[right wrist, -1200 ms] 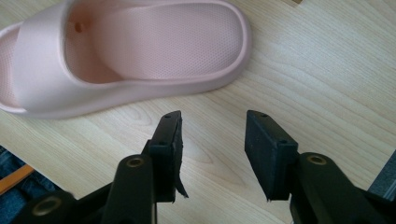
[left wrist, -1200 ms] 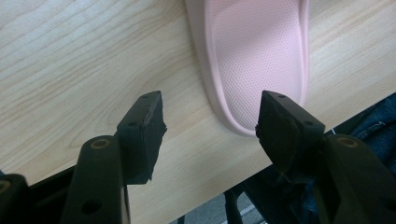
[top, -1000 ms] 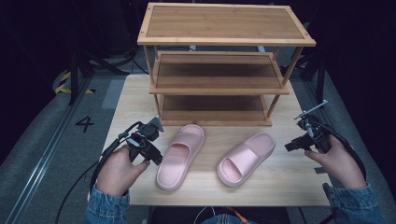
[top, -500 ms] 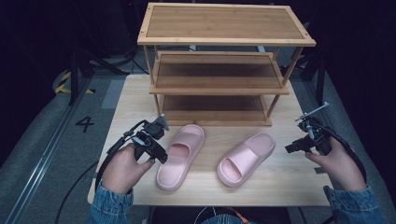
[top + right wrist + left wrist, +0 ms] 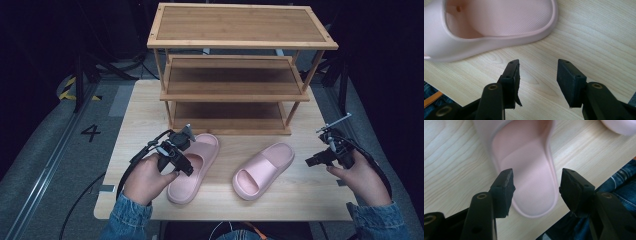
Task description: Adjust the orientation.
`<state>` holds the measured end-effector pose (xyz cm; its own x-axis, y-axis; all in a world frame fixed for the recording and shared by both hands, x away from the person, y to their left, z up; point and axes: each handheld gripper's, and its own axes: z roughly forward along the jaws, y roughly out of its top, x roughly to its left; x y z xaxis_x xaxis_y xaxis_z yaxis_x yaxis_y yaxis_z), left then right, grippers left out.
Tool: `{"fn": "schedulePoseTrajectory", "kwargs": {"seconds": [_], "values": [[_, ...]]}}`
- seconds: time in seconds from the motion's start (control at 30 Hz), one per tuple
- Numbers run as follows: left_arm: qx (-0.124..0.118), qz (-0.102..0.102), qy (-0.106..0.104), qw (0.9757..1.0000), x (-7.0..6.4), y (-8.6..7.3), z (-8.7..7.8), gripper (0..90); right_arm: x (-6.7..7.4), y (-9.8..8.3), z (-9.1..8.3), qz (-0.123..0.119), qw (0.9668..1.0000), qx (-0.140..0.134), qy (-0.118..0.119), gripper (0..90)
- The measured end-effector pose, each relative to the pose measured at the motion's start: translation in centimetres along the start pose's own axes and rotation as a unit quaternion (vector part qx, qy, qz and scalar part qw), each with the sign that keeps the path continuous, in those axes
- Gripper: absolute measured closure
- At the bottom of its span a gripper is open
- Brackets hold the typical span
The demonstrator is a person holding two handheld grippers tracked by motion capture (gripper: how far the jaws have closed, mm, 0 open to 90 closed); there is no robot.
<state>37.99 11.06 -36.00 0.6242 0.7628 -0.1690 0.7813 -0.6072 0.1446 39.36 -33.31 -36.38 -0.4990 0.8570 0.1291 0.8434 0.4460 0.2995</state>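
Left gripper (image 5: 186, 167): fingers spread, hovering over the heel of the left slipper (image 5: 195, 165). Right gripper (image 5: 311, 162): fingers spread, nothing between them, at 3 o'clock of the right slipper (image 5: 262, 170) on the worktop (image 5: 220, 192).

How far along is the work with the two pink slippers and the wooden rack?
Done: nothing; the rack shelves are bare. In hand: the left hand-held gripper hangs open over the left slipper heel. Left: gripping it; the right slipper lies untouched, the right hand-held gripper open beside it.

Matt pink foam slipper (image 5: 194, 166), wood-grain table (image 5: 300, 192)
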Motion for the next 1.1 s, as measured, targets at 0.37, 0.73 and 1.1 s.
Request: {"fn": "schedulePoseTrajectory", "kwargs": {"seconds": [0.37,0.73,1.1], "values": [[-0.02,0.005,-0.019,0.9996,-0.7,1.8,3.4,50.5,0.2,0.0,0.7,-0.005,1.0,0.006,0.0,52.8],[-0.041,-0.002,-0.017,0.999,-1.1,2.9,5.7,55.9,0.3,0.0,1.4,-0.011,0.9998,0.017,0.006,51.9],[-0.043,0.023,0.025,0.9985,-1.4,3.1,6.0,79.6,0.5,-0.1,1.7,-0.017,0.9996,0.023,0.008,52.5]]}}
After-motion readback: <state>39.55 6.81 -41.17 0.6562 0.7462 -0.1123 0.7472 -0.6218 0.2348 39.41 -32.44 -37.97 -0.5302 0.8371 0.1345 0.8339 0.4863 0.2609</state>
